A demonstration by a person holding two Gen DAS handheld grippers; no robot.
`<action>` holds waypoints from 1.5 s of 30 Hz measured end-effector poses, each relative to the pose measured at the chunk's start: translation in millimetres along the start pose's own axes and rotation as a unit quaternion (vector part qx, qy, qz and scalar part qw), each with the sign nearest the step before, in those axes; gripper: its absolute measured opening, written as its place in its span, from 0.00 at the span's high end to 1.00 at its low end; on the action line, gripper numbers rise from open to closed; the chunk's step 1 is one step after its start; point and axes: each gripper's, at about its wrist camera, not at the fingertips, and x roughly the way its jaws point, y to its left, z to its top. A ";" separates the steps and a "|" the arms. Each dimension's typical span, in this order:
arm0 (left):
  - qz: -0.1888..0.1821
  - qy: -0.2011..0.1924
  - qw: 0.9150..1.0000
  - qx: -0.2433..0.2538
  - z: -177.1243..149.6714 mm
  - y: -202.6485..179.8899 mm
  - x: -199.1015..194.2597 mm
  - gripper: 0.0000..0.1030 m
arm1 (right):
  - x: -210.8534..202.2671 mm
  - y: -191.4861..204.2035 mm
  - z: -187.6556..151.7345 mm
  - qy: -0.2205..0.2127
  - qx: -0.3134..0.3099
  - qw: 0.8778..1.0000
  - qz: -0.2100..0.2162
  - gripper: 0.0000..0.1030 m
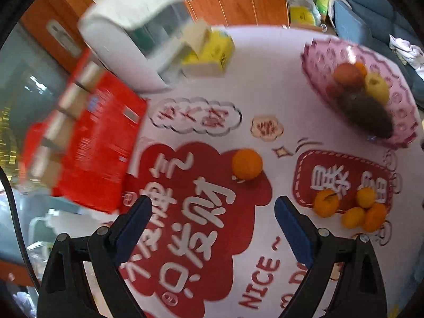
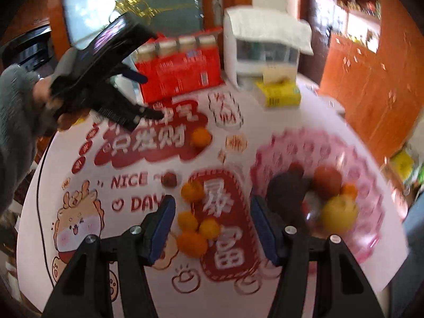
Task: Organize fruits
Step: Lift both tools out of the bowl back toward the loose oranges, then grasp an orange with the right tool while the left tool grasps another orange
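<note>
A pink fruit bowl (image 1: 402, 106) (image 2: 288, 143) holds an apple (image 1: 347, 75), a yellow fruit (image 2: 338, 213) and a dark fruit (image 1: 367, 114). One orange (image 1: 247, 163) (image 2: 201, 137) lies alone on the red-and-white tablecloth. A cluster of several small oranges (image 1: 349, 209) (image 2: 194, 228) lies nearer the bowl. A small dark red fruit (image 2: 169, 179) sits by the "NICE" print. My left gripper (image 1: 213, 204) is open and empty, above the cloth short of the lone orange. My right gripper (image 2: 213, 206) is open and empty over the cluster. The left gripper also shows in the right wrist view (image 2: 144, 94).
A red drinks carton pack (image 1: 92, 143) (image 2: 180, 71) stands at the table's back. A white appliance (image 1: 127, 39) (image 2: 262, 50) under a cloth and a yellow box (image 1: 212, 53) (image 2: 281, 95) stand beside it. Wooden cabinets and a blue sofa (image 1: 371, 18) ring the table.
</note>
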 end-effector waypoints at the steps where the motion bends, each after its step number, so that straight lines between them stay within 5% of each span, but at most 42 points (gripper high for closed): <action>1: -0.010 0.007 1.000 0.002 -0.6 -0.1 13.9 0.14 | 7.4 1.9 -9.4 0.007 0.008 1.000 0.002 0.42; 14: -0.076 -0.044 0.996 -0.029 17.1 -18.6 98.4 0.19 | 74.7 23.9 -61.9 0.057 0.034 0.998 -0.007 0.43; 23: -0.120 -0.028 0.988 -0.088 18.9 -8.2 130.4 0.58 | 84.5 28.7 -64.2 0.043 0.030 0.999 -0.012 0.58; 45: -0.022 -0.012 0.992 -0.121 -35.5 -6.6 38.3 0.59 | 66.7 16.4 -73.5 0.056 0.059 0.997 0.008 0.61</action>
